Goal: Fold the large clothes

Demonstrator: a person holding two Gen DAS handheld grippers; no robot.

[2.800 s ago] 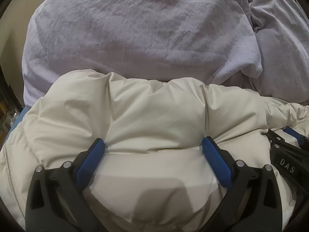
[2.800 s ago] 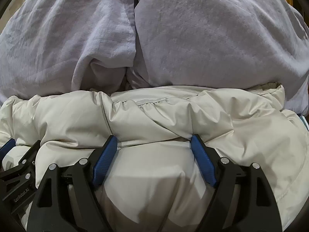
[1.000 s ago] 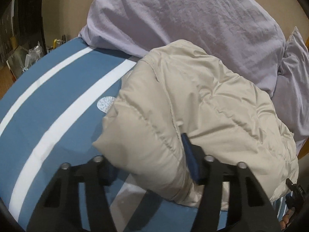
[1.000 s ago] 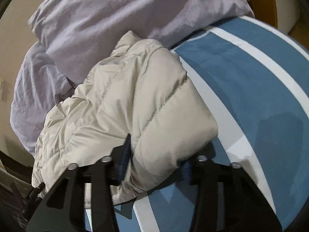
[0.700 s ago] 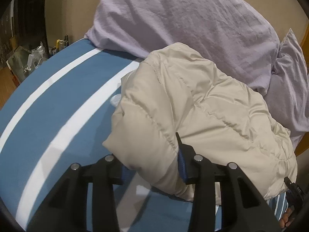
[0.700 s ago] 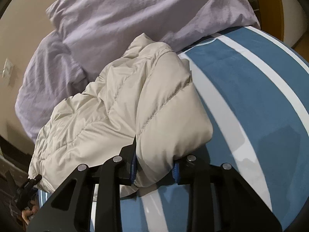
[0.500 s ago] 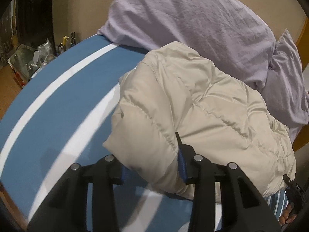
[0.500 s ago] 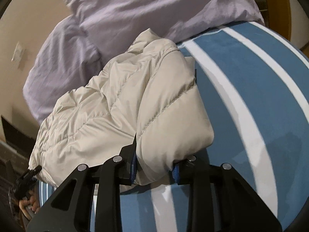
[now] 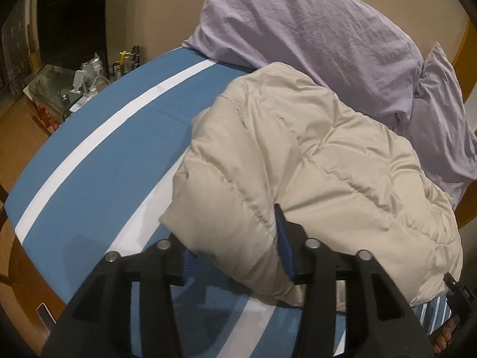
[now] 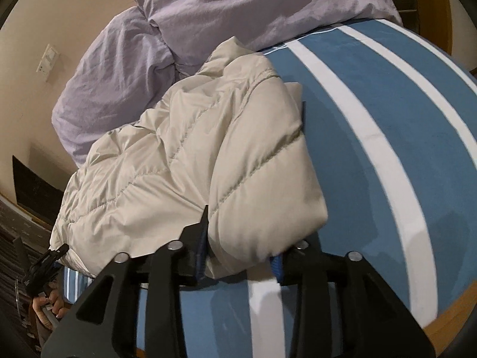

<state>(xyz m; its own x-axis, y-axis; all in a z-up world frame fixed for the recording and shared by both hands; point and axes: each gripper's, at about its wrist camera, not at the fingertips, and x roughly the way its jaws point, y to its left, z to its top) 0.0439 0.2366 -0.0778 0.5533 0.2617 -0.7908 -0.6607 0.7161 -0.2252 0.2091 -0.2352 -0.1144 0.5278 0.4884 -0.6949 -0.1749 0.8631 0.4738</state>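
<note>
Cream quilted puffer jacket (image 9: 313,161) lies folded, puffy.

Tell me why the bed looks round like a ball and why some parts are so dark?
Left wrist view: the fisheye lens bends the blue striped bedspread into a curve, the corners go black, and the left claw throws a soft shadow below the cream puffer jacket. Right wrist view: the same bulge, the nearest white stripe slightly smeared, lamp-yellow light on the lilac pillows.

Beige wall (image 9: 155,9), wooden floor (image 9: 18,137), blue white-striped bed (image 9: 98,155), lilac pillows (image 9: 313,26).
</note>
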